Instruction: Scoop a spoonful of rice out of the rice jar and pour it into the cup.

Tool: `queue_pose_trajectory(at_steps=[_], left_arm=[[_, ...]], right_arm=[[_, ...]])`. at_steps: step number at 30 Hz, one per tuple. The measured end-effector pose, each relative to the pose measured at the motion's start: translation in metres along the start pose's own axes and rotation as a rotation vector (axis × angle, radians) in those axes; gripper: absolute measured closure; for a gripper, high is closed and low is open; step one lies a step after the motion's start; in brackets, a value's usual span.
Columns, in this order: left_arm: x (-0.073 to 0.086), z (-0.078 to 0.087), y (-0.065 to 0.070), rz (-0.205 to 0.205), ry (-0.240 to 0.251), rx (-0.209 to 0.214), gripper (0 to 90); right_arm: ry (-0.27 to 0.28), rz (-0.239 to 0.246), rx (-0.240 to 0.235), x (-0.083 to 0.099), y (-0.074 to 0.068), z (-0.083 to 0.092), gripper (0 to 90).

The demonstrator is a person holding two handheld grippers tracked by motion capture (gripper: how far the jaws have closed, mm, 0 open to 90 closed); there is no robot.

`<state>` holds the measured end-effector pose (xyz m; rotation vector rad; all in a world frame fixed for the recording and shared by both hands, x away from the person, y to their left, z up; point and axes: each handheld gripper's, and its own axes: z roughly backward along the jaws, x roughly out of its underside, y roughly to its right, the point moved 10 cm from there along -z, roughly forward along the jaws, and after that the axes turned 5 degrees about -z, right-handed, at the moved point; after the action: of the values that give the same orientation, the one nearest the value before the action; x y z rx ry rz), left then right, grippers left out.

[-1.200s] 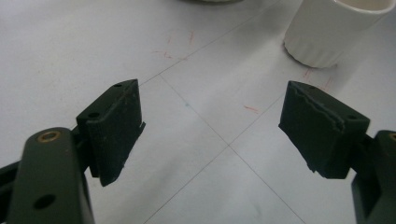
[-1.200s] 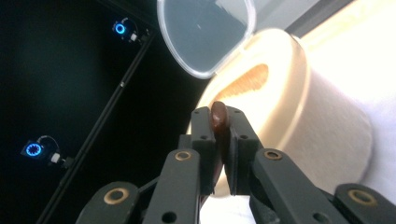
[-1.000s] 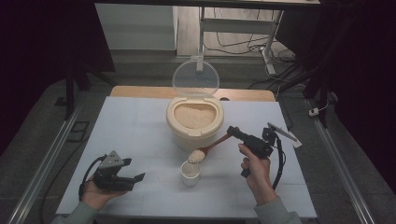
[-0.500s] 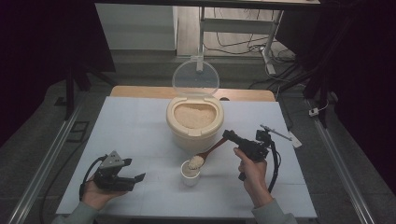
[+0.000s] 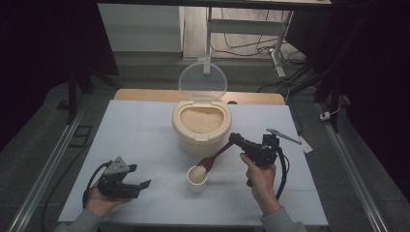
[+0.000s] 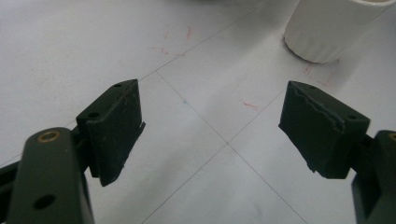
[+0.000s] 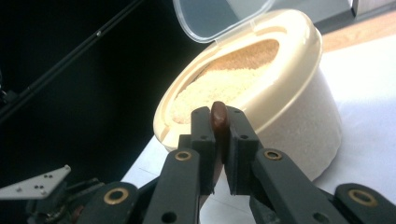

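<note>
The right tongs [image 5: 235,139] are pinching the handle end of a brown wooden spoon [image 5: 215,157], whose bowl sits at the mouth of a small white cup [image 5: 197,178] heaped with rice, just in front of the cream rice container [image 5: 201,126]. In the right gripper view the pads [image 7: 203,128] press on the spoon's tip [image 7: 218,117], with the container's rice close behind. The step in hand looks like tipping a scoop of rice into the cup; to do it well, the wrist should roll slowly so the grains slide off over the cup's centre, and the spoon bowl should stay low above the rim, since the cup already looks full and more rice may spill onto the counter [image 5: 135,130]. The left tongs [image 5: 141,184] rest spread with nothing between them, well to the left of the cup; the left gripper view shows the cup's base [image 6: 327,32] beyond the open pads [image 6: 116,126]. They could steady the cup if it shifts. The container's clear lid [image 5: 202,80] stands open behind it, out of the way; nothing blocks the path between container and cup.
</note>
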<state>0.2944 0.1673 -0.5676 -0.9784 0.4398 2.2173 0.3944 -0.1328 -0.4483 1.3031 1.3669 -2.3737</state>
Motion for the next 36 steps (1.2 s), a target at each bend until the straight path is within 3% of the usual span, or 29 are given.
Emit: queue_pose_trajectory(at_steps=[14,26,36], left_arm=[[0.000,-0.001,0.001,-0.002,-0.002,-0.001,20.8],[0.000,-0.001,0.001,0.005,0.003,-0.012,18.6],[0.001,-0.001,0.000,0.007,0.006,-0.018,16.7]], right_arm=[[0.030,0.311,-0.043,0.003,-0.037,0.006,83.5],[0.081,0.280,-0.116,-0.003,-0.038,0.020,83.5],[0.105,0.305,-0.153,-0.012,-0.040,0.039,83.5]])
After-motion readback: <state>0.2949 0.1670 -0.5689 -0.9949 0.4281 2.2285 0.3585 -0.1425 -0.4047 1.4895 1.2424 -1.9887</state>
